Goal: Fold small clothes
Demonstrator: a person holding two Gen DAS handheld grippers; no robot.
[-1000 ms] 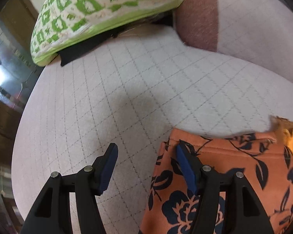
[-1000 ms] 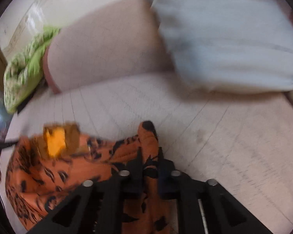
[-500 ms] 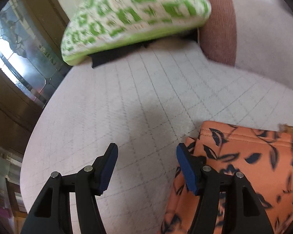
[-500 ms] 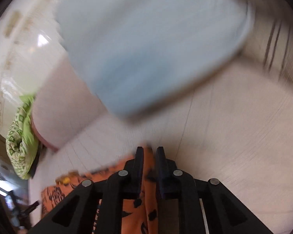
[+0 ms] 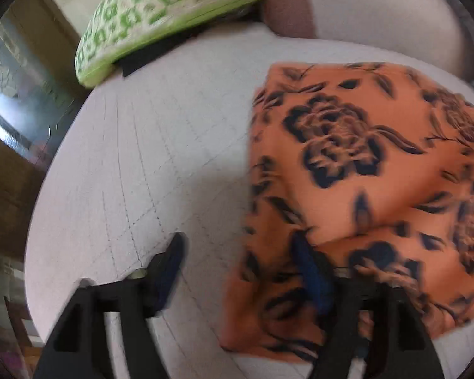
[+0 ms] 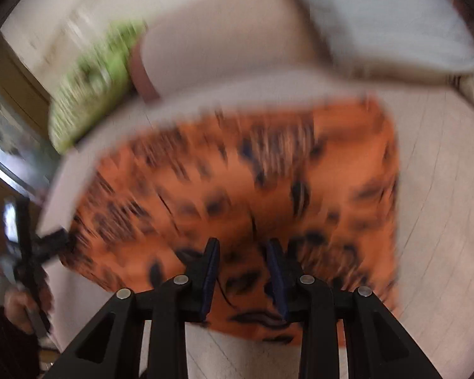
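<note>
An orange garment with dark flowers point(image 5: 363, 158) lies folded in a rough rectangle on the pale quilted surface point(image 5: 142, 158). My left gripper point(image 5: 238, 243) hovers at the garment's near left corner. Its jaws are opening wide; one finger is over the cloth, the other over bare quilt, and neither presses anything. In the right wrist view the garment point(image 6: 237, 183) is blurred. My right gripper point(image 6: 242, 243) is above its near edge, jaws opening, pads clear of the cloth. The left gripper point(image 6: 38, 252) shows at the far left there, held by a hand point(image 6: 15, 309).
A green patterned pillow point(image 5: 161, 15) lies at the far left edge on a black strip. A pale bolster point(image 5: 379, 15) with a brown end runs along the back. A light blue-white pillow point(image 6: 388, 22) sits at the back right. Dark wood and glass furniture point(image 5: 15, 94) stands off the left edge.
The right gripper was shut on a raised edge of the cloth and has let it go. The garment now lies folded flat. Both grippers have drawn back to its near edge, and the left jaws widened.
</note>
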